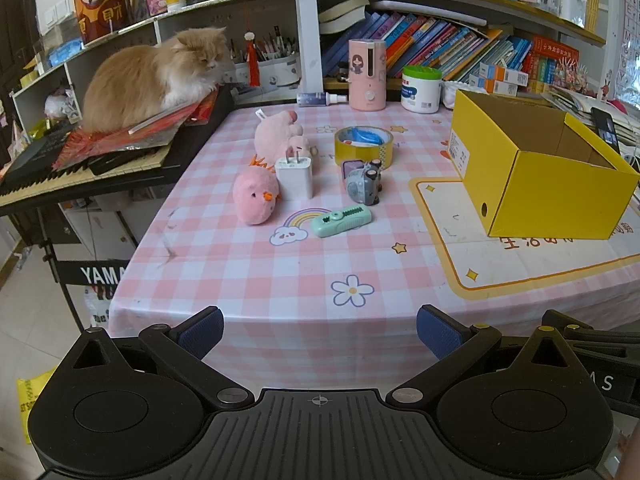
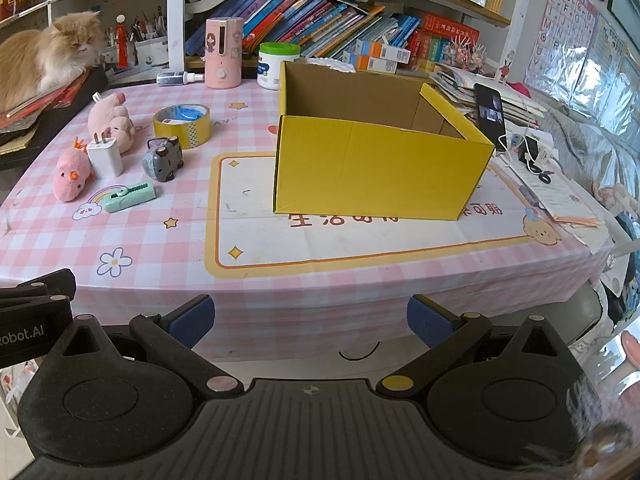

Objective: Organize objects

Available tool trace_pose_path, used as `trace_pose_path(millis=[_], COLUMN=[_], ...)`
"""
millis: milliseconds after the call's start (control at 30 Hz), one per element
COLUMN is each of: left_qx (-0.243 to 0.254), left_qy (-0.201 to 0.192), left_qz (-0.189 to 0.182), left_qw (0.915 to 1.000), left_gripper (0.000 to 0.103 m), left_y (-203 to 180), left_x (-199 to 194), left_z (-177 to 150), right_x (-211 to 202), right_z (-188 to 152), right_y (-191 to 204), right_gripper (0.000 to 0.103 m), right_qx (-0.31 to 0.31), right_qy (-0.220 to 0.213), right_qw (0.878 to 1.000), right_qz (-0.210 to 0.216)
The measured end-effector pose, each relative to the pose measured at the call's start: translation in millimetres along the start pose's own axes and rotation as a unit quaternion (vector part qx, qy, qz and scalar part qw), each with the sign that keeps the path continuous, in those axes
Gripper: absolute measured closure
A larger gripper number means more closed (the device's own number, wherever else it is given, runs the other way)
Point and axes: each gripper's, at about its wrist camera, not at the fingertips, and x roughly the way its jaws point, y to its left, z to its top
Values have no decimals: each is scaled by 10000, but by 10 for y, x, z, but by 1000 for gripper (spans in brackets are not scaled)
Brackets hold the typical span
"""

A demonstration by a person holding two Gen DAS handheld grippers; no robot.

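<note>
An open yellow cardboard box (image 1: pixel 556 196) (image 2: pixel 380 164) stands on the pink checked tablecloth. Left of it lie a pink chick plush (image 1: pixel 255 196) (image 2: pixel 71 178), a white charger plug (image 1: pixel 294 178) (image 2: pixel 105 156), a pink pig plush (image 1: pixel 280 134) (image 2: pixel 110 118), a yellow tape roll (image 1: pixel 363 146) (image 2: pixel 182 124), a grey toy car (image 1: pixel 363 186) (image 2: pixel 162 160) and a mint green cutter (image 1: pixel 341 221) (image 2: pixel 127 198). My left gripper (image 1: pixel 320 332) is open and empty before the table's front edge. My right gripper (image 2: pixel 311 320) is open and empty, also before the front edge.
An orange cat (image 1: pixel 152 76) (image 2: pixel 44 56) lies on papers atop a keyboard (image 1: pixel 80 168) at the left. A pink dispenser (image 1: pixel 367 74) (image 2: pixel 223 52) and a white jar (image 1: pixel 421 89) (image 2: pixel 276 65) stand at the back. A phone (image 2: pixel 490 114) and papers lie to the right of the box.
</note>
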Motion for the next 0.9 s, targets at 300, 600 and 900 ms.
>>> trace_pose_path(millis=[300, 600, 900], left_qx=[48, 61, -10], left_qy=[-22, -45, -3], left_qz=[-20, -12, -2], left_qw=[10000, 10000, 10000], left_gripper=[0, 0, 0], left_y=[-26, -47, -2], left_x=[-36, -37, -18], left_z=[-4, 0, -12], right_x=[-33, -33, -15], right_z=[-8, -5, 4], right_y=[-45, -68, -28], right_gripper=[0, 0, 0], right_qx=[18, 17, -34], right_qy=[-16, -26, -10], right_qw=[10000, 10000, 10000], right_qz=[-26, -39, -16])
